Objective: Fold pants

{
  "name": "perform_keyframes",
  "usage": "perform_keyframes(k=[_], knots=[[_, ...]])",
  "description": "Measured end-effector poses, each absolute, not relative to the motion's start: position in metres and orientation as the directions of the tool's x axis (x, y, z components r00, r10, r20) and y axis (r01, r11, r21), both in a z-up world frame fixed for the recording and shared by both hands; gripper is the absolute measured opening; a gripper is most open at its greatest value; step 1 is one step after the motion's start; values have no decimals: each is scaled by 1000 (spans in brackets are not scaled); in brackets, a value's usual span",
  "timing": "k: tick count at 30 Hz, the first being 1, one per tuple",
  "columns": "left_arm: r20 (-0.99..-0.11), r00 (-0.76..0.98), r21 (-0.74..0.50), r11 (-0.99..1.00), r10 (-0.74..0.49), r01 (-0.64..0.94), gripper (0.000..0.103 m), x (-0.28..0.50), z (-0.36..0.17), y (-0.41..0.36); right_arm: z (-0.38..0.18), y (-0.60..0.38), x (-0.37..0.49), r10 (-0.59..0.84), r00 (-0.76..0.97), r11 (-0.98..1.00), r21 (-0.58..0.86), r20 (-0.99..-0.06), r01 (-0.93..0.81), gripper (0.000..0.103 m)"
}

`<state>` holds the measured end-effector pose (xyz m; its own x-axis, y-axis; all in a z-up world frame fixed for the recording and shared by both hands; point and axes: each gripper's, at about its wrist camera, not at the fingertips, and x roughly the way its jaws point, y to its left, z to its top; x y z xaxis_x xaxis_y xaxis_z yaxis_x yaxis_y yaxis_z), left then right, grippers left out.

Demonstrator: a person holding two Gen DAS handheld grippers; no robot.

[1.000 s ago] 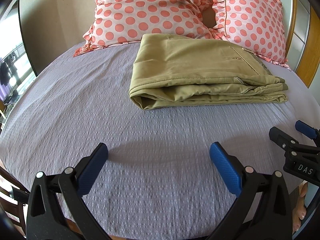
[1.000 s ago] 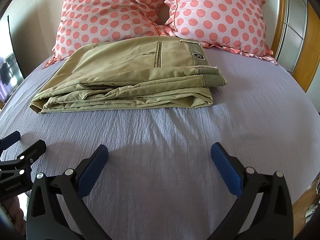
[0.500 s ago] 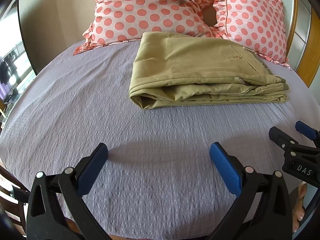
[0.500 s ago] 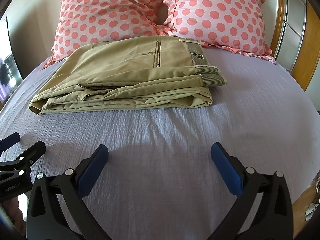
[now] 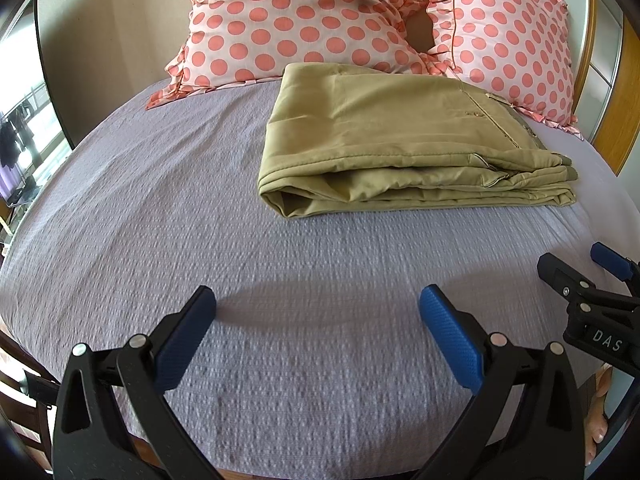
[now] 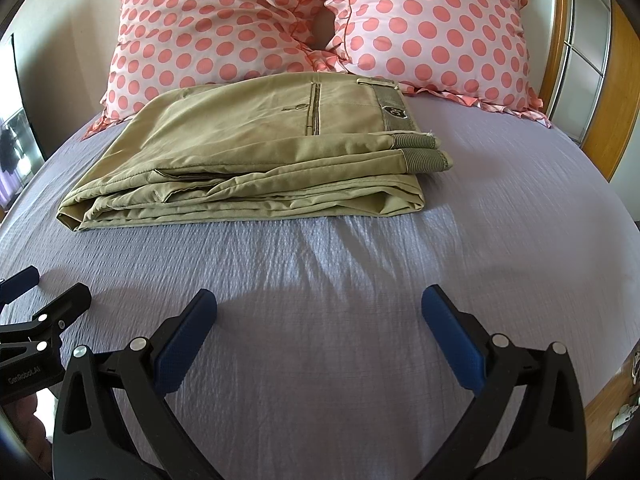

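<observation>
The khaki pants (image 5: 392,144) lie folded in a flat stack on the lilac bedsheet (image 5: 160,216), just in front of the pillows. They also show in the right wrist view (image 6: 256,160), waistband to the right. My left gripper (image 5: 318,312) is open and empty, low over the sheet, well short of the pants. My right gripper (image 6: 319,312) is open and empty too, over the sheet in front of the stack. Each gripper shows at the edge of the other's view: the right one (image 5: 580,276) and the left one (image 6: 40,292).
Two pink pillows with red dots (image 6: 224,28) (image 6: 436,28) lean at the head of the bed behind the pants. A wooden frame with a mirror panel (image 6: 588,80) stands at the right. A window (image 5: 20,136) is at the left.
Both grippers have drawn back slightly, so the pants sit a little higher in both views. The pants have not moved and both grippers stay open.
</observation>
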<state>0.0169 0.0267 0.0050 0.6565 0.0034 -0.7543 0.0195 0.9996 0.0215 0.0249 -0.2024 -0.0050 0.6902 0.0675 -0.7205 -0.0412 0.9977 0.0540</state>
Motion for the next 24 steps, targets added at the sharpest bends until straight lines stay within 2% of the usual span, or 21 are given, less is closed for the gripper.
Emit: perform_keyframes(k=[24], knots=[[-758,652,21,1000,4,19,101,18,5,27,-5,-203,25,68,690,998,54,-721,-43,102]])
